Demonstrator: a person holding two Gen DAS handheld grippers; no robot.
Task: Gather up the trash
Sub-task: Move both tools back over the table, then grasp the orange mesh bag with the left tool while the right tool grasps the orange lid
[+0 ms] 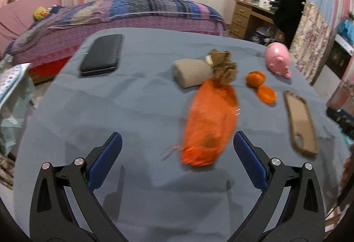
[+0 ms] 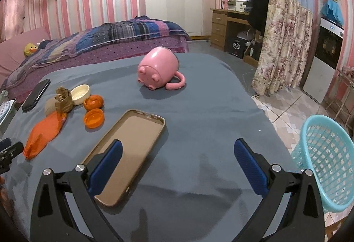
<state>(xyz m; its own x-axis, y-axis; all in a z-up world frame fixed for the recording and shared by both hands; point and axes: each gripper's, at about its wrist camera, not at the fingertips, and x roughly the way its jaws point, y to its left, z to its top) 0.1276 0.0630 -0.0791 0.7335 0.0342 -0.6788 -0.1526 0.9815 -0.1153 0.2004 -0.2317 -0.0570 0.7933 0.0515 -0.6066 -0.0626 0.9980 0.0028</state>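
Observation:
An orange plastic bag lies on the blue-grey table cloth, just ahead of my open, empty left gripper. Behind it are a crumpled brown paper wad and orange peel pieces. In the right wrist view the bag, the paper wad and the peels sit at the left. My right gripper is open and empty above the table, its left finger over a tan phone case. A turquoise mesh basket stands on the floor to the right.
A pink pig mug lies on its side at mid-table. A black phone, a beige roll and a white bowl are also on the table. A bed stands behind, a floral curtain at right.

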